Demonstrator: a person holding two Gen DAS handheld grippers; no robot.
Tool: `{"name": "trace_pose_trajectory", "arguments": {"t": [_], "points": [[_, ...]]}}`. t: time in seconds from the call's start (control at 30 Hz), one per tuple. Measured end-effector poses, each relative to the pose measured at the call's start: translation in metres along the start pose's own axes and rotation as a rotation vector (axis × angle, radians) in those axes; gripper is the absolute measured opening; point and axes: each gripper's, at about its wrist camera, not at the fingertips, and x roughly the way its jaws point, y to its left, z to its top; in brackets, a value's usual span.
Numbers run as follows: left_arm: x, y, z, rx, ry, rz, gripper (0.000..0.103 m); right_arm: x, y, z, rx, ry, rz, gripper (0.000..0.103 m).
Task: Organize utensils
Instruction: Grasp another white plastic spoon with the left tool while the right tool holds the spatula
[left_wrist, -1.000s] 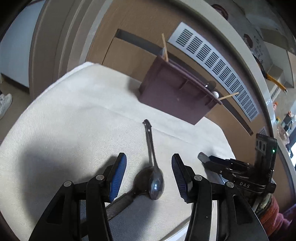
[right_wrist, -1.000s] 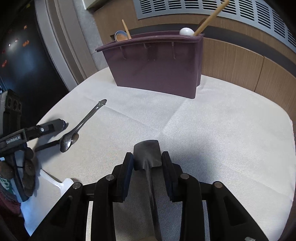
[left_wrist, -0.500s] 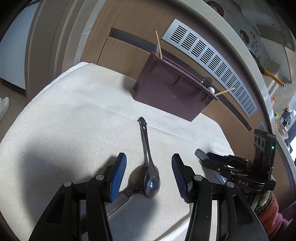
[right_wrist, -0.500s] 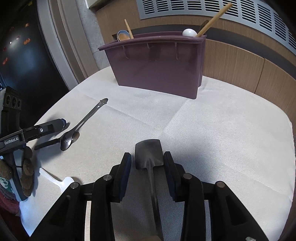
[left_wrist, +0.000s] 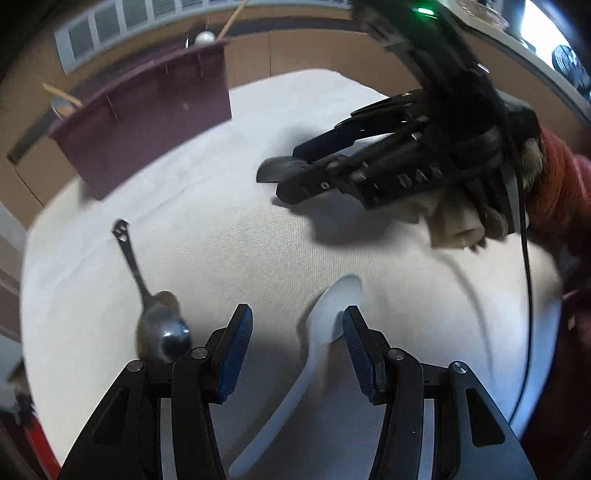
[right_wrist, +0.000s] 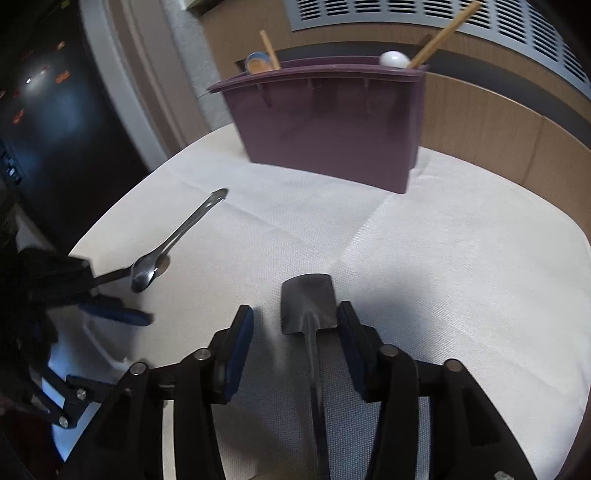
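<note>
My left gripper (left_wrist: 297, 345) is open, low over the white cloth, with a white plastic spoon (left_wrist: 325, 328) lying between its jaws. A steel spoon (left_wrist: 157, 317) lies just left of it. My right gripper (right_wrist: 295, 336) is open around a dark grey spatula (right_wrist: 308, 306) that rests on the cloth; it also shows in the left wrist view (left_wrist: 295, 184). A purple utensil holder (right_wrist: 328, 122) stands at the back with chopsticks (right_wrist: 441, 35) and spoons in it.
The white cloth (right_wrist: 443, 266) covers a round table whose edge runs close on the left (right_wrist: 122, 206). A wooden wall with a vent grille (right_wrist: 406, 14) stands behind the holder. A dark appliance front (right_wrist: 48, 110) is at the left.
My left gripper has swung right, off the steel spoon and onto the white spoon. My right gripper's jaws have opened wider around the spatula.
</note>
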Motion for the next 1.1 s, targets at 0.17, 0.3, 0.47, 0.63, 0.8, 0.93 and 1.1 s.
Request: {"name": "trace_pose_trajectory", "arguments": {"t": [0.17,0.3,0.47,0.63,0.8,0.93,1.1], "points": [[-0.008,0.010,0.009,-0.035,0.033,-0.118,0.052,-0.002,-0.006,-0.001,-0.001,0.003,0.047,0.047],[-0.004,0.012,0.014,-0.026,0.050,-0.075,0.052,-0.003,-0.012,-0.001,0.035,-0.004,0.087,0.047],[0.007,0.003,0.017,0.011,0.073,-0.080,0.052,-0.002,-0.006,-0.002,0.014,-0.008,0.059,0.047],[0.005,0.000,0.015,0.014,0.079,-0.109,0.052,-0.003,-0.008,-0.003,0.036,-0.018,0.065,0.047],[0.002,-0.006,0.011,0.042,0.103,-0.084,0.052,-0.001,-0.002,0.001,-0.009,0.014,0.031,0.047],[0.001,0.006,0.014,-0.030,0.089,-0.110,0.051,0.001,0.005,0.005,-0.050,0.053,-0.029,0.042],[-0.002,0.025,0.010,-0.179,0.058,-0.154,0.041,-0.006,0.005,0.007,-0.084,0.078,-0.116,0.030]]}}
